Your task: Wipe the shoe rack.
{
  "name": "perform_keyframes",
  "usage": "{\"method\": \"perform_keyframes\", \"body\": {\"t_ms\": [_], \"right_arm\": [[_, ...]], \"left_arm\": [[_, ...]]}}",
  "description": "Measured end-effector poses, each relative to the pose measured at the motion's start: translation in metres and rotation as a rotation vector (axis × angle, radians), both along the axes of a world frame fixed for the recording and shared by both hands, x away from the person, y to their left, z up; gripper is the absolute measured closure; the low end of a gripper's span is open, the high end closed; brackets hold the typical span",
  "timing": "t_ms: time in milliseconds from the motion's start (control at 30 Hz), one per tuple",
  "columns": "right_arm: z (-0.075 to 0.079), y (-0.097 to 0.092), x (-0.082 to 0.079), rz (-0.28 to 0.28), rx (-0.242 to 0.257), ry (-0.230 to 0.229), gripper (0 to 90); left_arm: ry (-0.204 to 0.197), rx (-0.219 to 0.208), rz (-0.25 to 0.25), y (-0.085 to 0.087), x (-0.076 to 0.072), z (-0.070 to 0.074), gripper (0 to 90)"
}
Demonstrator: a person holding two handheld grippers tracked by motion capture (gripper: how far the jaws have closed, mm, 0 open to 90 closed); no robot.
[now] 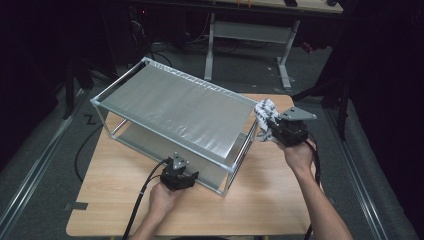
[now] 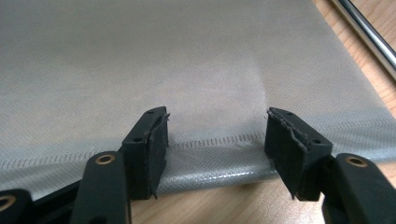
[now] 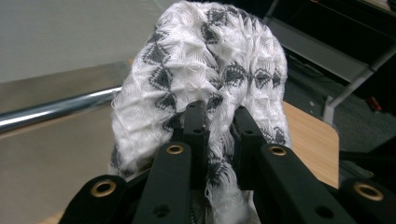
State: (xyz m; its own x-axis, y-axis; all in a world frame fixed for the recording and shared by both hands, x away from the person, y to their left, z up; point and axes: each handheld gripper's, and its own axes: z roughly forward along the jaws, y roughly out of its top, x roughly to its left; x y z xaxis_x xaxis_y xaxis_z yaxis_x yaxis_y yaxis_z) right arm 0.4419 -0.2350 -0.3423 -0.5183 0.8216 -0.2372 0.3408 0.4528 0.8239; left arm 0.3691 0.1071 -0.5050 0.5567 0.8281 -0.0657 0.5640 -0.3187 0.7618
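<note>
left gripper [image 2: 215, 149]: jaws spread – straddling shelf fabric [image 2: 187, 70] hem
right gripper [image 3: 219, 135]: pinching patterned cloth [image 3: 205, 60] – beside rack [image 1: 150, 145] corner

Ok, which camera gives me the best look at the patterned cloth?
The right gripper view: the white-and-grey cloth bunches up close, pinched in the right gripper. The high view shows it small at the rack's right corner; the left gripper view faces the grey shelf fabric.

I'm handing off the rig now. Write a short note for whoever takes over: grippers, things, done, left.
Left gripper: jaws open, either side of the grey fabric shelf's front hem, not clamped.
Right gripper: shut on the white-and-grey patterned cloth, at the rack's right end.
Rack sits on the wooden table.
Done: cloth picked up, rack approached.
Left: likely wiping the shelf; no wiping visible yet.
</note>
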Motion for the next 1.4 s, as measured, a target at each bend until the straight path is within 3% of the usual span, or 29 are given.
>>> {"method": "perform_keyframes", "body": {"t_ms": [200, 567, 1100, 1400], "right_arm": [[-0.007, -0.005, 0.01, -0.053, 0.003, 0.02, 79.9], [-0.032, 0.007, 0.029, -0.072, -0.046, 0.084, 79.9], [-0.09, 0.009, 0.049, -0.122, 0.03, 0.228, 80.0], [-0.125, 0.009, 0.054, -0.145, 0.024, 0.323, 79.9]], "left_arm": [[-0.002, 0.005, -0.002, 0.0, 0.0, 0.0, 40.1], [-0.002, 0.004, -0.003, 0.001, 0.0, 0.0, 40.1], [-0.002, 0.003, -0.002, 0.0, 0.0, 0.0, 40.1], [-0.002, 0.005, -0.003, 0.001, 0.0, 0.0, 40.2]]}}
